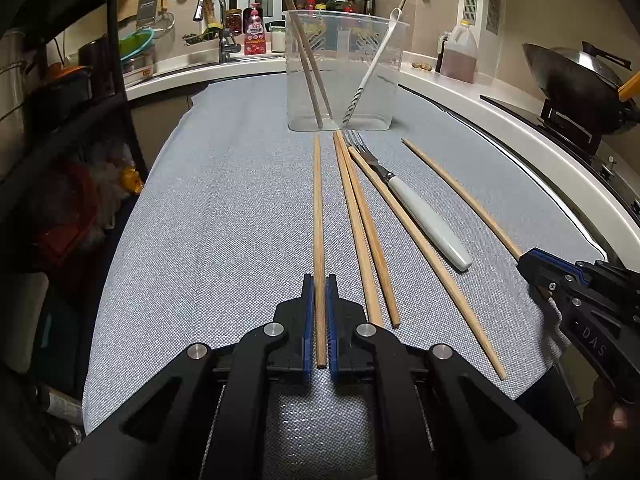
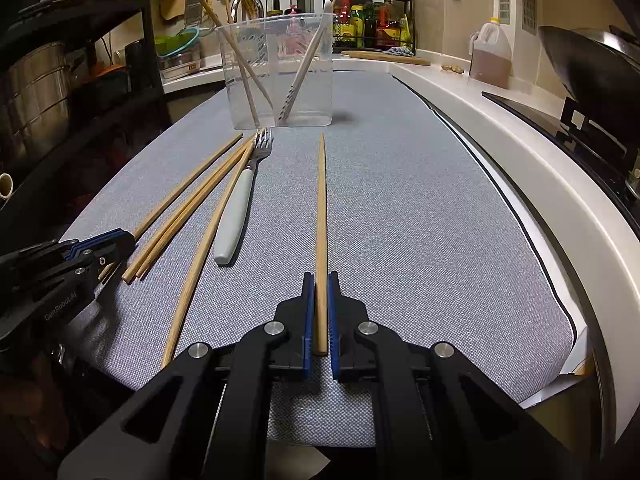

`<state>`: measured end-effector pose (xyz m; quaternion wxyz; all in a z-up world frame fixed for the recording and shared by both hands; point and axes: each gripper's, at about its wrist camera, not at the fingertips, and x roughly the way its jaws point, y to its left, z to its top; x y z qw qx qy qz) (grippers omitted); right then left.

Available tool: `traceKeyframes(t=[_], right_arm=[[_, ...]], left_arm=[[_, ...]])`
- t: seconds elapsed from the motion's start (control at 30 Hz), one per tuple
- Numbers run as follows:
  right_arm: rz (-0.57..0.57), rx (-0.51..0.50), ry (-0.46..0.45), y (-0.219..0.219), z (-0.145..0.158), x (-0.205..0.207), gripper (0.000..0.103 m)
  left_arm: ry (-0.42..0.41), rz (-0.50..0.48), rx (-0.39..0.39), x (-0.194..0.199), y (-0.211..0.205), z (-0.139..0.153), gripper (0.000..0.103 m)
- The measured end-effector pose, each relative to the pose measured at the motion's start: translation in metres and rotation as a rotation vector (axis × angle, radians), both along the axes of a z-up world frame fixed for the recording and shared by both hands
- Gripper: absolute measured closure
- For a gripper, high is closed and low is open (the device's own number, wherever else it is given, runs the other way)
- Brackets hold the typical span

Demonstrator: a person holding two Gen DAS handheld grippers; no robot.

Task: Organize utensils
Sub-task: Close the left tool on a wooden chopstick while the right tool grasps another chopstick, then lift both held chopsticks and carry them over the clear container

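My left gripper (image 1: 319, 284) is shut on the near end of a wooden chopstick (image 1: 318, 216) that lies on the grey mat (image 1: 224, 216). My right gripper (image 2: 319, 282) is shut on another chopstick (image 2: 321, 200); in the left wrist view that stick (image 1: 460, 192) runs into the right gripper (image 1: 528, 264) at the right edge. Between the two lie three more chopsticks (image 1: 360, 232) and a white-handled fork (image 1: 424, 216). A clear plastic tub (image 1: 344, 68) at the far end of the mat holds two chopsticks and a white spoon (image 1: 372, 68).
A sink with tap (image 1: 212, 12) and bottles stand behind the tub. A wok (image 1: 576, 80) on a stove and an oil jug (image 1: 460, 52) line the white counter on the right. A dark metal shelf rack (image 1: 80, 100) stands along the left.
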<state>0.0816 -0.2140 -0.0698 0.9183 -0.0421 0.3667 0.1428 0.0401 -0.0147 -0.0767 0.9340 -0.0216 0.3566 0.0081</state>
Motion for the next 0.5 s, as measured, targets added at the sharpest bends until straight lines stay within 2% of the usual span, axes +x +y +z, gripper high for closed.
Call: traceKeyframes(t=[0.27,0.5], right_arm=[[-0.001,0.004,0.005,0.0,0.002,-0.001,0.097],[0.01,0.006,-0.05,-0.004,0.026,-0.009,0.097]], left_arm=[[0.003,-0.004,0.007,-0.001,0.0,0.001,0.097],[-0.045,-0.005,0.015,-0.013,0.0,0.02,0.097]])
